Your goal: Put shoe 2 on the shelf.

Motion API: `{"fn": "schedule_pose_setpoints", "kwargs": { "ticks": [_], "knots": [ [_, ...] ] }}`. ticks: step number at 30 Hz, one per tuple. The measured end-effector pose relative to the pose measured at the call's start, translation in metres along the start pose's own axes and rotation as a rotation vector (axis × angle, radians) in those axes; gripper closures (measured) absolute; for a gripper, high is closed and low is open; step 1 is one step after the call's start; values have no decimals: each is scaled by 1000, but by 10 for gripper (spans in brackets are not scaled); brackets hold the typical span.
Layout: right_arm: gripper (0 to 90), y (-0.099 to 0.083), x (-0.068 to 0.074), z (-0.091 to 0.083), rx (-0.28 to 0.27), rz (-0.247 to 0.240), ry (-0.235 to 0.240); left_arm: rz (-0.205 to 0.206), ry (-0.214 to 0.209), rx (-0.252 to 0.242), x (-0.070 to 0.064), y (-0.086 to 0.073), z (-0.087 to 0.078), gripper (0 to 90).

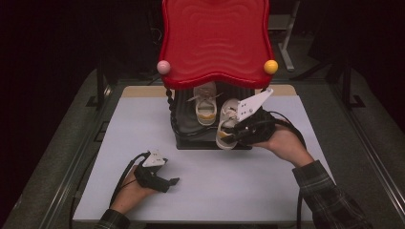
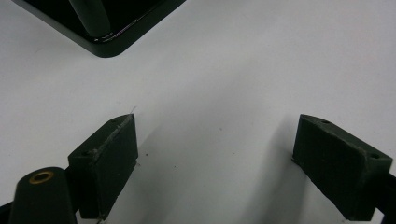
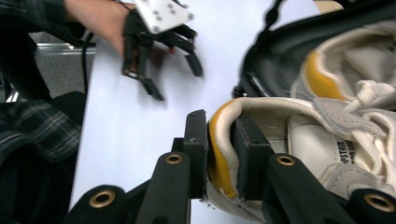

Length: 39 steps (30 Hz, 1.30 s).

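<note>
Shoe work observed at a red-roofed stand point(image 1: 215, 38) with a black base point(image 1: 184, 138). Right gripper point(image 3: 219, 154) was clamped on the heel collar of a cream sneaker point(image 3: 299, 140) with a yellow heel patch, one jaw inside the collar and one outside, the shoe at the near right edge of the base. A second sneaker point(image 1: 206, 106) sat farther in, under the roof. Left gripper point(image 1: 165, 181) rested low on the near left of the table, jaws wide, nothing between them. Judgement: the bite is on soft padding only (could slip), so a slow, level move with the toe supported seemed wise. White tabletop point(image 1: 143, 124) was bare and matte; the room beyond was dark.
</note>
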State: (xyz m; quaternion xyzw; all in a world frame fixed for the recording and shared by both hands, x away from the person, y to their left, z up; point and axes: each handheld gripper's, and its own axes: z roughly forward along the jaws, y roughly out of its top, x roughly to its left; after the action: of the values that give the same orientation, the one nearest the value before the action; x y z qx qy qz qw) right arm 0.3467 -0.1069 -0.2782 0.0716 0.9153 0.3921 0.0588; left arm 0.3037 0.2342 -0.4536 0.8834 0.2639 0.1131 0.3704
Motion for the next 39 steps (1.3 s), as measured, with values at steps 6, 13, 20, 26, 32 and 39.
{"fn": "schedule_pose_setpoints", "kwargs": {
  "ticks": [6,13,20,26,32,39],
  "knots": [
    [766,0,-22,5,27,14,-19,0,0,0,0,0,0,131],
    [765,5,-31,14,69,2,-51,0,0,-1,0,0,0,131],
    [766,4,-35,23,79,-12,-46,0,0,-1,0,0,0,131],
    [767,-2,-35,27,73,-5,-43,1,1,-1,0,0,0,131],
    [749,-5,-34,29,57,10,-45,-8,5,5,0,1,0,132],
    [653,-4,-28,2,-40,62,-119,-76,-23,27,-2,21,-4,271]
  ]
}}
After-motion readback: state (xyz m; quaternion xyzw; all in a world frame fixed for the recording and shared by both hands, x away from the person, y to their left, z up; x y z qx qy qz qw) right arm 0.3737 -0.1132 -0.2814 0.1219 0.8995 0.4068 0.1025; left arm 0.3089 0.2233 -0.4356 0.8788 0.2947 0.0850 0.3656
